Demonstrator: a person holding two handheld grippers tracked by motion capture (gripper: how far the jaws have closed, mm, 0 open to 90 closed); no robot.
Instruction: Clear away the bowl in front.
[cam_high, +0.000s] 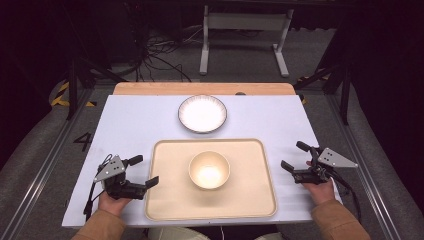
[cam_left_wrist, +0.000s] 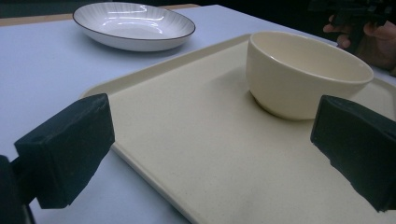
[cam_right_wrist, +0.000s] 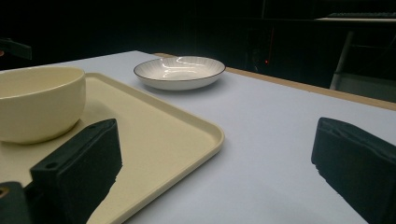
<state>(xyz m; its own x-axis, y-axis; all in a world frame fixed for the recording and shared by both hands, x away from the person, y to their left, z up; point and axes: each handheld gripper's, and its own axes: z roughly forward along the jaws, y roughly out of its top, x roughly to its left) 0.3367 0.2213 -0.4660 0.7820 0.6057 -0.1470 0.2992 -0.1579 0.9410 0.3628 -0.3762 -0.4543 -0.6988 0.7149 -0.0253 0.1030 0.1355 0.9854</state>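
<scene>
Matt cream tray (cam_high: 165, 200) and bowl (cam_high: 209, 170), glossy ribbed white plate (cam_high: 202, 113).

A: Where's the light coming from?
B: Overhead. The table (cam_high: 130, 125) is bright, everything around it dim, and glare whitens the plate (cam_high: 202, 114) at upper centre.
A: Sharpness?
B: Soft overall; the gripper views' bottom corners blur on the black jaws.

The right gripper (cam_right_wrist: 215, 172) is sitting low over the bench (cam_right_wrist: 280, 135) with its jaws spread wide, nothing between them. Its left jaw is hanging over the cream tray (cam_right_wrist: 187, 126), the other over bare bench. A cream bowl (cam_right_wrist: 39, 102) is resting on the tray. The white plate (cam_right_wrist: 180, 72) is lying beyond the tray, probably not touching it.
</scene>
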